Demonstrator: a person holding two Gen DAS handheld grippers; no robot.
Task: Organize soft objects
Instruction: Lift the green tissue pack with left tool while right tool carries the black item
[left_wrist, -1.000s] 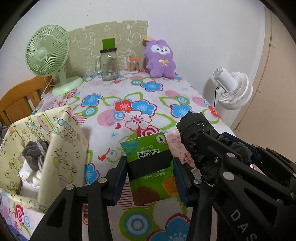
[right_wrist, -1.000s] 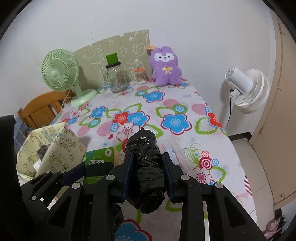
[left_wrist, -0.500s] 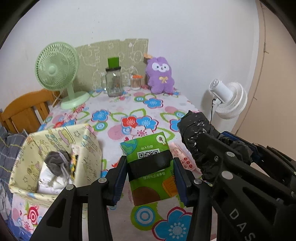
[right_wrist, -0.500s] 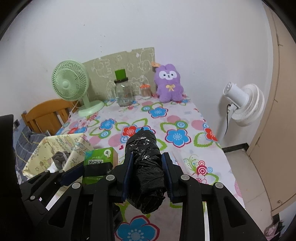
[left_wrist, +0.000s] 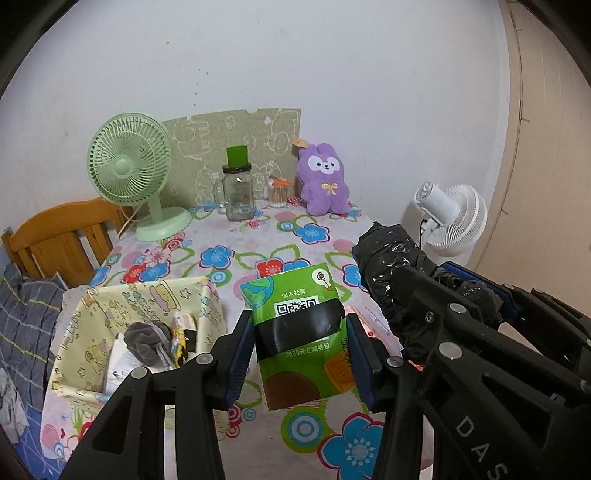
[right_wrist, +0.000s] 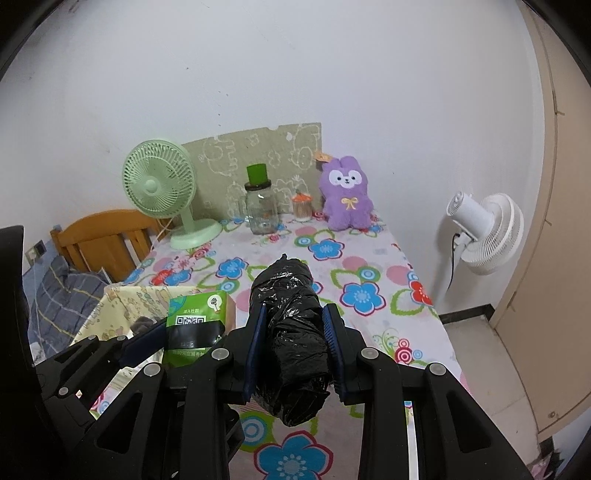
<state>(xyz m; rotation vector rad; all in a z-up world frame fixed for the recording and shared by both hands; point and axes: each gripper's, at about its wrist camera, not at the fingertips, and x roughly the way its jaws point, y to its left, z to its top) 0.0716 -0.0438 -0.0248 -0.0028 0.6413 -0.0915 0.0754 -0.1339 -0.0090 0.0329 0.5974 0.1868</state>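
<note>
The left gripper is clenched on a green soft tissue packet with a black band and a QR code, its blue pads pressing both sides, the packet held clear above the table. Just to its right, the right gripper grasps a black crinkled plastic-wrapped roll (its far end sticks out well past the fingertips), also lifted off the surface.

Below both lies the table covered in a white cloth printed with bright flowers. At the near left sits a pale yellow cartoon-print fabric box, open-topped, holding a grey knitted bundle and some white items. At the far end, against the wall, stand a mint-green desk fan, a clear glass jar with a green lid and a purple plush rabbit to the right. A white floor fan stands beyond the table's right edge; a wooden chair back shows at the left.
</note>
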